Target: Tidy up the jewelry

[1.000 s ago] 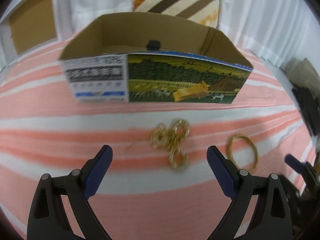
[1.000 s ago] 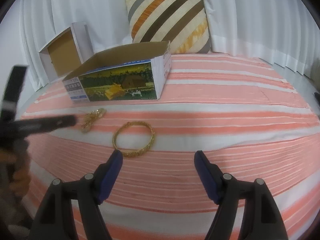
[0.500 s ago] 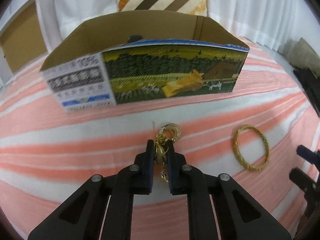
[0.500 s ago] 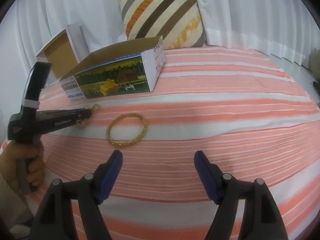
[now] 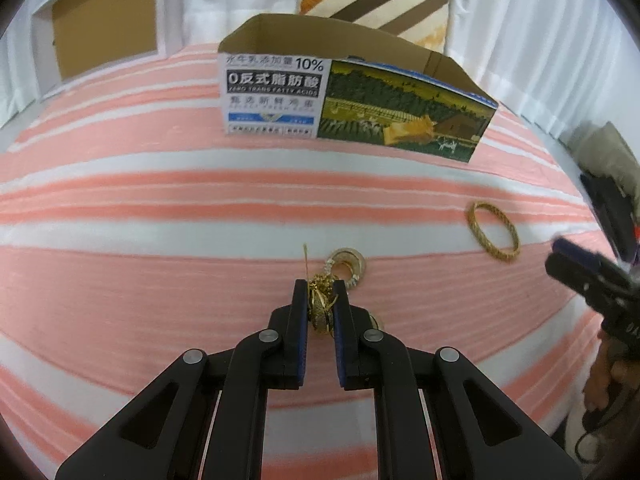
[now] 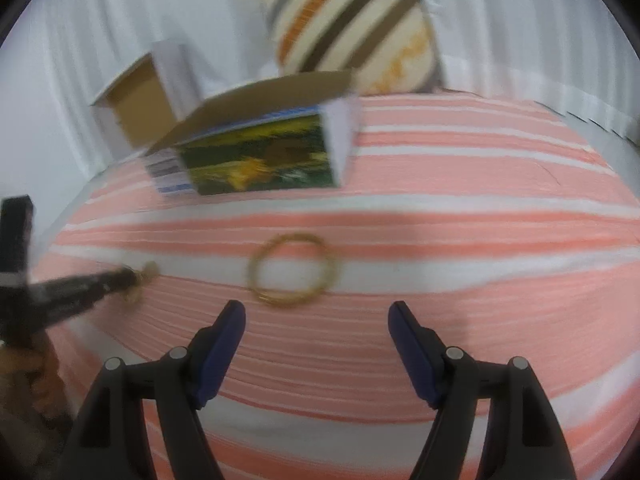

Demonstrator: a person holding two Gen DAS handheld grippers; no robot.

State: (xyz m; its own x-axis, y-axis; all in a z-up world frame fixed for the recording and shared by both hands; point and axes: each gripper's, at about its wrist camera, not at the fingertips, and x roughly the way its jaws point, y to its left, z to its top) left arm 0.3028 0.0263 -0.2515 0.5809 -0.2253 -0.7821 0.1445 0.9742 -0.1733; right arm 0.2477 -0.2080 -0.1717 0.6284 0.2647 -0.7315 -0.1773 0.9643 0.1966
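A tangle of gold earrings is pinched between the blue pads of my left gripper, which is shut on it; one ring of the tangle sticks out past the tips. A gold bangle lies flat on the striped cloth to the right. In the right wrist view the bangle lies just beyond my right gripper, which is open and empty. The left gripper shows there at the far left with the earrings. An open cardboard box with a printed front stands further back.
The pink-and-white striped cloth covers the whole surface. A second open box stands on its side at the back left, and a striped cushion leans on the white curtain behind. Dark objects sit at the right edge.
My left gripper closed on the earring tangle, then drew back from the printed box with it. The right gripper swung left, so the bangle is now centred before it.
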